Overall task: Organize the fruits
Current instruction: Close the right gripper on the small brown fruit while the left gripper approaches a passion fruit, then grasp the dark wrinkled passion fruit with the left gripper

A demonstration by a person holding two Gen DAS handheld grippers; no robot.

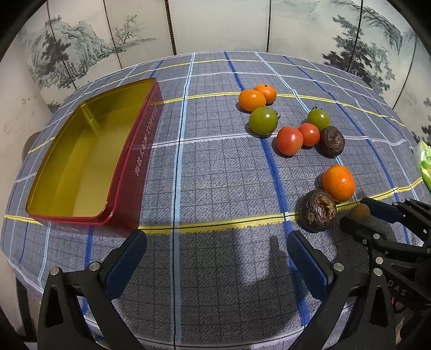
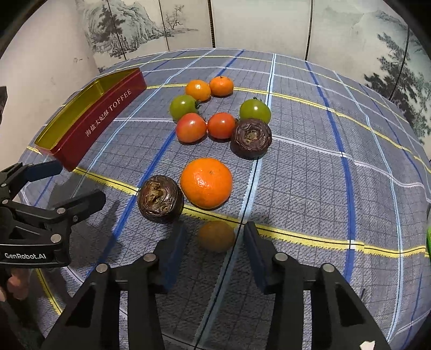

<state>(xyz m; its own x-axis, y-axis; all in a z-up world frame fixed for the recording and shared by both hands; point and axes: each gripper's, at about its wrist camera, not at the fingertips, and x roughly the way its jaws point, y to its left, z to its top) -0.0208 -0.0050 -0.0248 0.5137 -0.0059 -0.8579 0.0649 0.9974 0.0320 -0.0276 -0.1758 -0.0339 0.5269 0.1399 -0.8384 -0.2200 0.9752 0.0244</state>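
Observation:
A red tin with a gold inside [image 1: 80, 158] lies empty at the table's left; it also shows in the right wrist view [image 2: 89, 118]. Fruits lie scattered: oranges [image 2: 206, 183], red tomatoes [image 2: 190, 127], green tomatoes [image 2: 254, 110], dark brown fruits [image 2: 160, 198]. A small orange fruit [image 2: 216, 236] sits between the fingers of my right gripper [image 2: 214, 237], which is open around it, apart from both pads. My left gripper [image 1: 215, 242] is open and empty above bare cloth, left of a brown fruit [image 1: 319, 210].
A blue plaid cloth [image 1: 204, 175] covers the round table. A green packet [image 1: 424, 164] lies at the right edge. A painted folding screen [image 1: 215, 24] stands behind the table.

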